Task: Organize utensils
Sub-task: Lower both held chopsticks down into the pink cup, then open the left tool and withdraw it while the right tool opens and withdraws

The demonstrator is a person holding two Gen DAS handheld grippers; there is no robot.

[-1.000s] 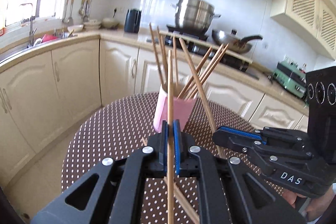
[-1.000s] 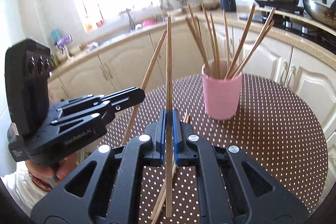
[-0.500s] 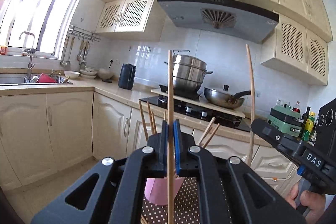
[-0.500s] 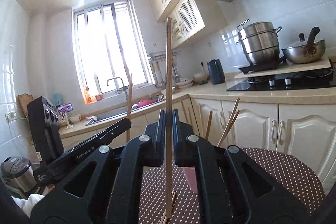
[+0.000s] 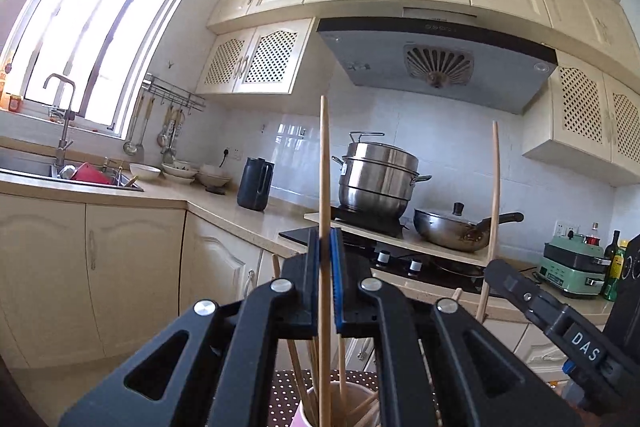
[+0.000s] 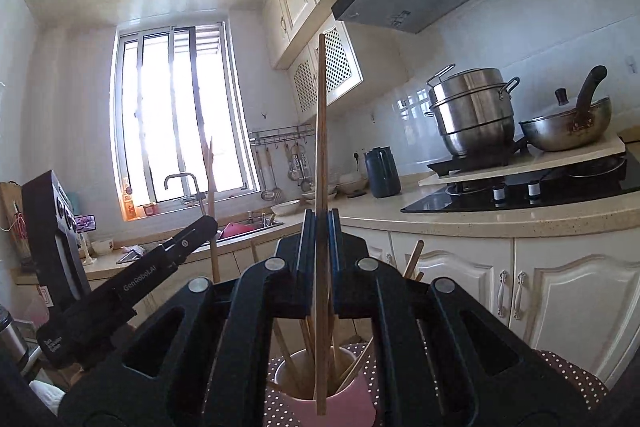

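My left gripper [image 5: 325, 247] is shut on a wooden chopstick [image 5: 325, 167] that stands upright between its blue pads. Its lower end hangs over the mouth of the pink cup [image 5: 306, 417], which holds several chopsticks. My right gripper [image 6: 321, 227] is shut on a second upright chopstick [image 6: 321, 127]; its lower tip shows in front of the pink cup [image 6: 352, 407]. Each gripper appears in the other's view: the right gripper [image 5: 493, 265] with its chopstick [image 5: 495, 187], the left gripper [image 6: 209, 223] with its chopstick [image 6: 210, 163]. Both point level, side by side above the cup.
The cup stands on a round table with a brown dotted cloth [image 6: 568, 367]. Behind it runs a cream counter [image 5: 224, 215] with a sink [image 5: 92, 175], a dark kettle [image 5: 255, 183], a steel pot [image 5: 376, 179] and a wok [image 5: 452, 231] on the hob.
Both grippers rose and tipped from looking down at the table to looking level at the kitchen wall. The cup slid to the bottom of both views. Each chopstick stayed gripped.
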